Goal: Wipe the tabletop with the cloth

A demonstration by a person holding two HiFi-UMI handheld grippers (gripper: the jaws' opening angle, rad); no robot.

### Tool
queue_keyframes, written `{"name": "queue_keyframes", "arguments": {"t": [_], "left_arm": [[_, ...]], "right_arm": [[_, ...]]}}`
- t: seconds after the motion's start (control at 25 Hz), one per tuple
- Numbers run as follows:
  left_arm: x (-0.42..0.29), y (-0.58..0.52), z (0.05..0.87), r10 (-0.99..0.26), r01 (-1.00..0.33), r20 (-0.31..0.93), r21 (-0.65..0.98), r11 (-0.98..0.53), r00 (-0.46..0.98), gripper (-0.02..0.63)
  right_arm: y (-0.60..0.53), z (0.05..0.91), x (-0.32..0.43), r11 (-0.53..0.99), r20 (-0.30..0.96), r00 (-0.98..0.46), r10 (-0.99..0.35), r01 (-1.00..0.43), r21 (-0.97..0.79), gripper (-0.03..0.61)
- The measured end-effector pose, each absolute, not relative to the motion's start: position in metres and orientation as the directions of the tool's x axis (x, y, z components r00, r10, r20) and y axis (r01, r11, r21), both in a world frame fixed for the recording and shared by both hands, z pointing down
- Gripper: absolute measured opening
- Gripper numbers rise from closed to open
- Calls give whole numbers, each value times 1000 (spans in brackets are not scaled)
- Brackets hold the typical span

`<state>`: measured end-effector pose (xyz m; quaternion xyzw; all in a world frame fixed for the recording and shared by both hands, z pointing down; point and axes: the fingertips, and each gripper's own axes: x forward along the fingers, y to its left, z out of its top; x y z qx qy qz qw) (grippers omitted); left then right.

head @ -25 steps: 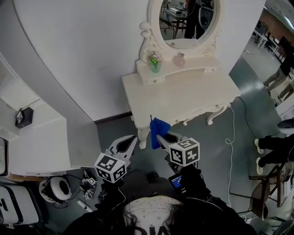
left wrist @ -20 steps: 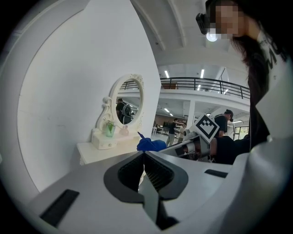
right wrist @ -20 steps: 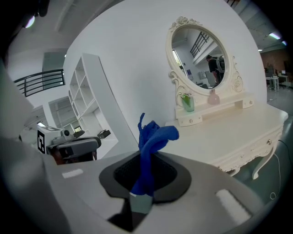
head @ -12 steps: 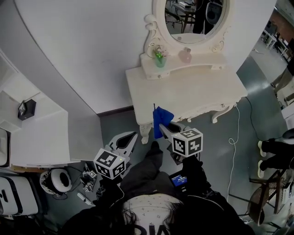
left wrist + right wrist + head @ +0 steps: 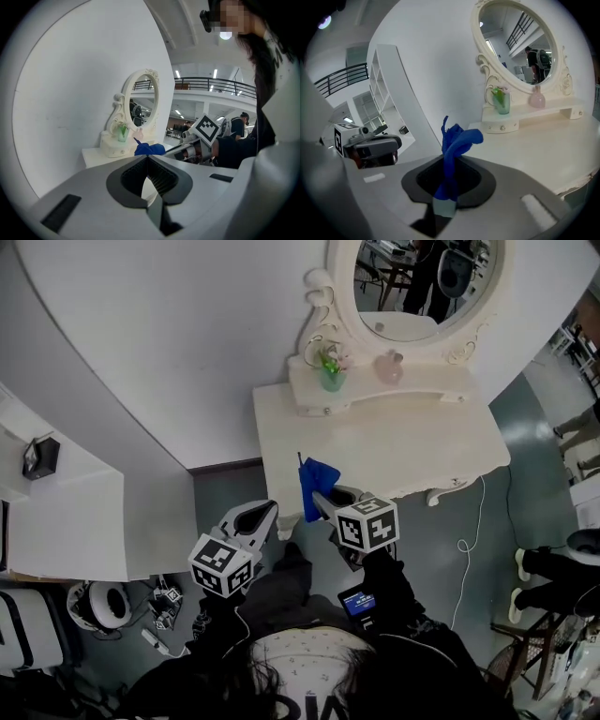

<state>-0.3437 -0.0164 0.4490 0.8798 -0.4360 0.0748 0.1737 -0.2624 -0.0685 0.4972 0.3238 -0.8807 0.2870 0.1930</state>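
At the centre of the right gripper view, the right hand-held gripper (image 5: pixel 449 186) is clamped on a blue cloth (image 5: pixel 457 138), whose loose bunch stands above the jaws near the front left corner of the white bench (image 5: pixel 403 442). Lower left in the head view, the left hand-held gripper (image 5: pixel 265 514) is closed on nothing. The cloth looks light, soft and floppy, so it probably handles best pinched at a gathered fold.
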Motion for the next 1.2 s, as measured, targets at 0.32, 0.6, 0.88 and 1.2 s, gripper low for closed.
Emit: {"name": "queue_keyframes", "arguments": {"t": [0.32, 0.6, 0.88, 1.2], "left_arm": [[-357, -86, 456, -756, -810, 292, 256, -528, 585, 0], [-370, -120, 466, -762, -817, 298, 263, -513, 575, 0], [-384, -128, 473, -775, -831, 308, 282, -479, 552, 0], [-401, -131, 472, -819, -862, 295, 292, -414, 493, 0]], "right_arm": [[-128, 527, -296, 654, 591, -724, -355, -645, -396, 64], [-169, 552, -331, 682, 641, -714, -280, -618, -390, 64], [-198, 574, -373, 710, 679, -703, -212, -589, -387, 64], [-216, 605, -408, 715, 721, -680, -137, -571, -403, 64]]}}
